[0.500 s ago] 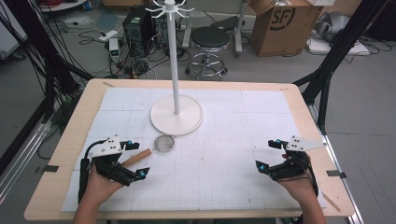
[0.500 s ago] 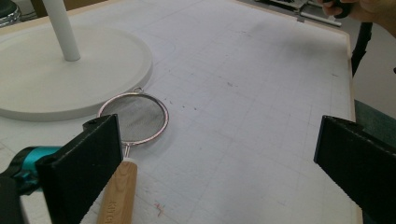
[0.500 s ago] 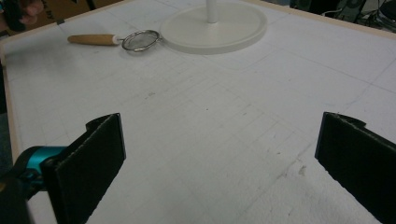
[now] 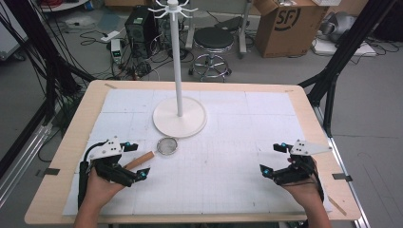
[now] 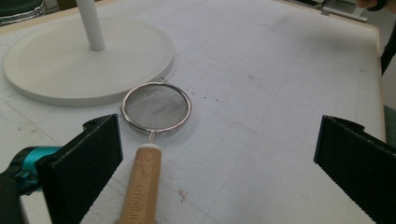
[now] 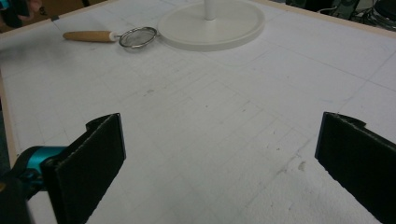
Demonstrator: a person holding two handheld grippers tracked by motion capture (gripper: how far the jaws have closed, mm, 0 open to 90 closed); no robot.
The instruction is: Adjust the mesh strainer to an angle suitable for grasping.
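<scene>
Now: small strainer [image 4: 166,146] on the white mat, beside the stand's round base [image 4: 179,117].

Its wooden handle [image 5: 140,186] lies between the spread jaws of the left gripper [image 4: 135,160], unheld; the right gripper [image 4: 272,158] rests open, well apart.

strainer [image 4: 166,146] | wooden handle, mesh bowl | flat beside stand base [image 4: 179,124]

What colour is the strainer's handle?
Light brown wood; the strainer's handle shows best in the left gripper view.
</scene>
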